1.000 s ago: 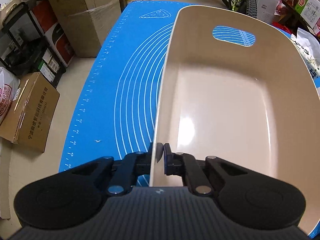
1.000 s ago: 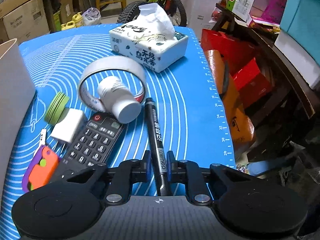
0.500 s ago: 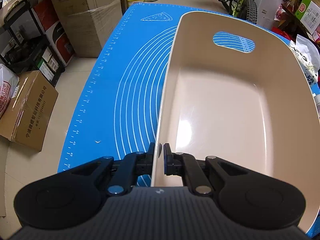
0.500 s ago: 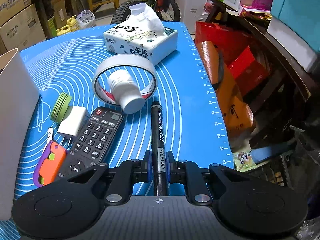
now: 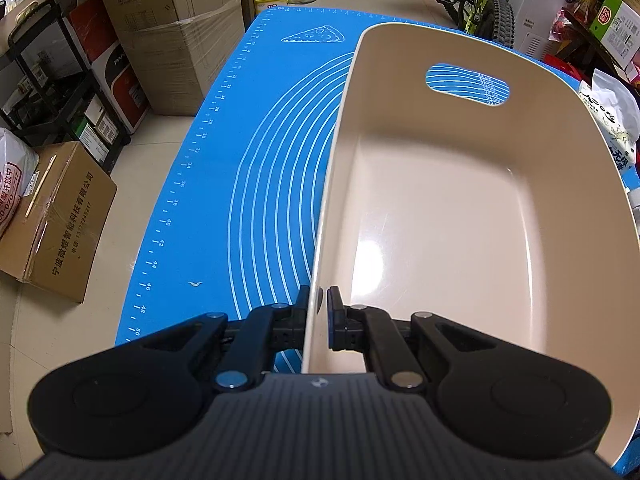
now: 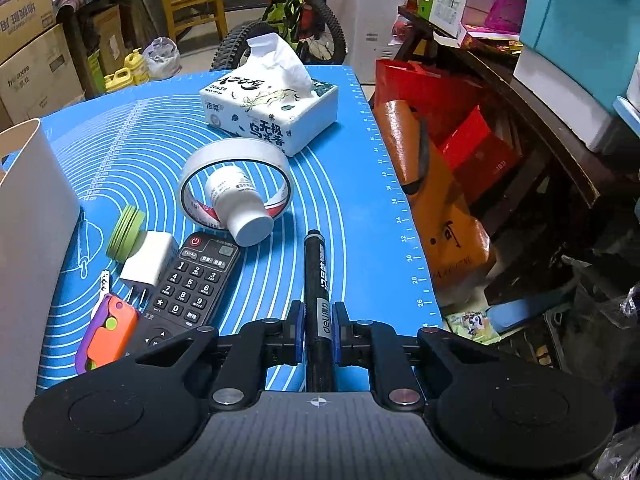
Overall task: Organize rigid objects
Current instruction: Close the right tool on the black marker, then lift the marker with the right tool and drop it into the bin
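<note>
My left gripper (image 5: pixel 318 312) is shut on the near left rim of an empty beige plastic bin (image 5: pixel 452 216) that sits on the blue mat (image 5: pixel 248 184). My right gripper (image 6: pixel 317 330) is shut on a black marker pen (image 6: pixel 316 276) and holds it above the mat, tip pointing away. On the mat in the right wrist view lie a black remote (image 6: pixel 188 280), a white charger plug (image 6: pixel 148 258), a green lid (image 6: pixel 125 232), an orange and purple toy (image 6: pixel 106 334), a tape roll (image 6: pixel 236 178) and a white bottle (image 6: pixel 240 204). The bin's wall (image 6: pixel 32 264) stands at the left.
A tissue box (image 6: pixel 272 116) stands at the far end of the mat (image 6: pixel 360 208). The mat's right edge drops off to red and orange bags (image 6: pixel 444 184). Cardboard boxes (image 5: pixel 56 220) stand on the floor to the left of the table.
My right gripper has lifted and pulled back with the marker; the view now sits higher above the mat. The left gripper has stayed shut on the bin rim, with only a slight shift.
</note>
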Motion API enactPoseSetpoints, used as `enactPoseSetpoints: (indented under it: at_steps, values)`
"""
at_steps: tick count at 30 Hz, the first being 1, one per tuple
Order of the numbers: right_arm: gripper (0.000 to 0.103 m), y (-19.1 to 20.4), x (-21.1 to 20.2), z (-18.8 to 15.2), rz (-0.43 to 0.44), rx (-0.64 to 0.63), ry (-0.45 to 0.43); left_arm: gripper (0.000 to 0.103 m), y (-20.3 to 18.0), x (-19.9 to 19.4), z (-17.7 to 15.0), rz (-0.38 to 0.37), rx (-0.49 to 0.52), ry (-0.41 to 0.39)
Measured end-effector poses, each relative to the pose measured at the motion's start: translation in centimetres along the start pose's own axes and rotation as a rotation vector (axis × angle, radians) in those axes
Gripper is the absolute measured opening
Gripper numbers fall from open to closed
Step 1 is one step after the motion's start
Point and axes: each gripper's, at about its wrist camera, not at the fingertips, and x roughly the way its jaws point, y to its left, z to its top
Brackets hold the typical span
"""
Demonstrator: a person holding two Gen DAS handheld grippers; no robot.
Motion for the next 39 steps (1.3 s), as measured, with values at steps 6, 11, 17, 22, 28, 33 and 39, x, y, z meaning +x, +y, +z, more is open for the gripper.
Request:
enactPoseSetpoints:
  at_steps: [6,11,17,22,28,33,39]
  values:
    - [0.025,0.0,-1.7,0.3,-0.007,0.008,-0.052,0.009,0.0,0.0,0.0,-0.001,-0.001,0.000]
    - [0.025,0.0,-2.9,0.7,0.000,0.016,-0.086,0.009,0.0,0.0,0.0,-0.002,-0.001,0.000]
    - [0.025,0.3,-2.8,0.6,0.003,0.008,-0.077,0.009,-0.1,0.0,0.0,-0.006,-0.005,0.001]
    - [0.025,0.5,-3.7,1.0,0.004,0.004,-0.096,0.009,-0.1,0.0,0.0,-0.008,-0.006,0.001]
    - [0.025,1.5,-6.8,1.7,0.025,-0.026,-0.149,0.009,0.0,0.1,0.0,-0.013,-0.011,0.002]
    - [0.025,4.2,-10.8,3.0,0.074,-0.090,-0.229,0.009,0.0,0.1,0.1,-0.014,-0.011,0.003]
    - [0.025,9.7,-14.4,4.9,0.187,-0.167,-0.326,0.009,0.2,0.0,0.1,-0.025,-0.016,0.003]
